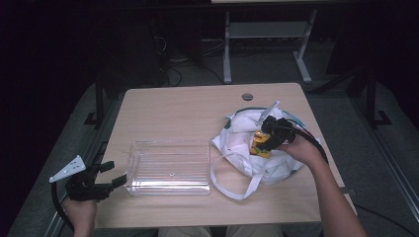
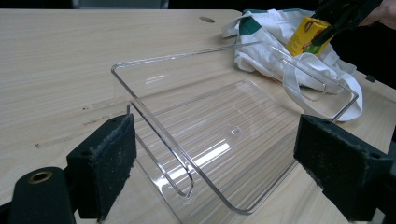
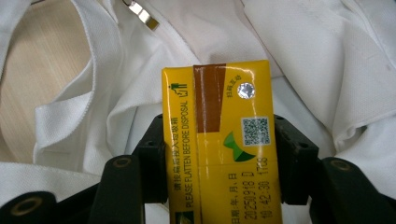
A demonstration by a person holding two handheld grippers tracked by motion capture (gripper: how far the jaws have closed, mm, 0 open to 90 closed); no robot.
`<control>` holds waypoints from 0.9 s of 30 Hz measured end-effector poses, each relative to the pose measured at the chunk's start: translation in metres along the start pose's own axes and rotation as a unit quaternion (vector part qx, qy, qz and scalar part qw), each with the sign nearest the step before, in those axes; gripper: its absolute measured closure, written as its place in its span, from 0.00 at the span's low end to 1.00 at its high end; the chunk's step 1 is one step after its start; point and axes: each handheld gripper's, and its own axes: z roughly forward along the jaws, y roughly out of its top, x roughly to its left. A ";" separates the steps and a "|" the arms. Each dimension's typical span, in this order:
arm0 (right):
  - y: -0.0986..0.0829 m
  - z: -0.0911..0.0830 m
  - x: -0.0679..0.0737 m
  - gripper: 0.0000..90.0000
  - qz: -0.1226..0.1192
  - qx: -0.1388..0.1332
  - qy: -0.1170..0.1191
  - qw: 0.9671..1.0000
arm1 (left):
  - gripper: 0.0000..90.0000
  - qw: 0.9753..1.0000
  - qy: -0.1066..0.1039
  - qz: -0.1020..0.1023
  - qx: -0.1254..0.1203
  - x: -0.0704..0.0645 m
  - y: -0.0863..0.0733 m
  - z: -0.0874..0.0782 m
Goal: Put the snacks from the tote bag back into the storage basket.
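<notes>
Light wooden table (image 1: 173, 113) stands in a dark room, and its far half is bare up to the back edge, where a small round grommet (image 1: 247, 97) sits. On the near half, a clear plastic bin (image 1: 168, 168) lies left of the middle, with its near rim close to the front edge of the table. To the right of it a white cloth bag (image 1: 247, 138) is spread out, and one of its handles loops toward the bin's right wall.

Over the bag, the right gripper (image 1: 267, 139) has its jaws closed on the two sides of a yellow drink carton (image 3: 224, 149). In the right gripper view the carton stands between the jaws, above the white folds of the bag, with a silver straw spot near its top.

At the near left corner of the table, the left gripper (image 1: 114, 174) is just beside the bin's left wall. Its jaws are spread wide with nothing between the pads, and in the left gripper view the bin's rim (image 2: 163, 135) lies in the gap between them.
</notes>
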 end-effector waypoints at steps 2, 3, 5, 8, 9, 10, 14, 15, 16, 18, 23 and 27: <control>0.000 0.000 0.001 0.53 -0.002 0.001 -0.001 1.000 | 0.14 1.000 0.000 -0.002 0.002 0.000 0.000 0.000; 0.001 0.000 0.000 0.53 -0.001 0.002 -0.001 1.000 | 0.14 1.000 -0.001 -0.001 0.003 -0.001 0.000 0.001; 0.001 0.000 0.000 0.54 -0.003 0.001 0.000 1.000 | 0.14 1.000 -0.001 0.000 0.002 -0.001 0.000 0.001; 0.000 -0.001 -0.001 0.55 -0.003 0.002 0.000 1.000 | 0.14 1.000 0.000 -0.001 0.003 0.000 0.000 0.001; 0.000 -0.001 -0.002 0.55 -0.002 0.002 0.000 1.000 | 0.14 1.000 0.000 -0.001 0.002 0.000 0.000 0.000; 0.000 -0.001 -0.002 0.55 0.000 0.001 0.002 1.000 | 0.14 1.000 0.000 -0.001 0.001 0.000 0.000 0.000; 0.000 -0.002 -0.002 0.56 -0.003 0.001 -0.001 1.000 | 0.14 1.000 0.000 0.001 0.004 0.000 0.000 0.001; 0.000 -0.002 -0.002 0.56 -0.003 0.001 -0.001 1.000 | 0.14 1.000 0.000 0.000 0.004 -0.001 0.000 0.001; 0.000 -0.002 -0.002 0.56 -0.002 0.001 -0.002 1.000 | 0.14 1.000 0.000 -0.001 0.003 -0.001 0.000 0.001; 0.000 -0.003 -0.003 0.56 0.001 0.000 -0.002 1.000 | 0.14 1.000 0.000 0.000 0.003 -0.001 0.000 0.001; -0.001 -0.006 -0.004 0.57 0.002 -0.006 -0.006 1.000 | 0.14 1.000 0.002 -0.001 0.000 0.000 0.000 0.000; -0.002 -0.011 -0.005 0.57 0.007 -0.012 -0.008 1.000 | 0.14 1.000 0.001 0.000 0.003 -0.001 0.000 0.000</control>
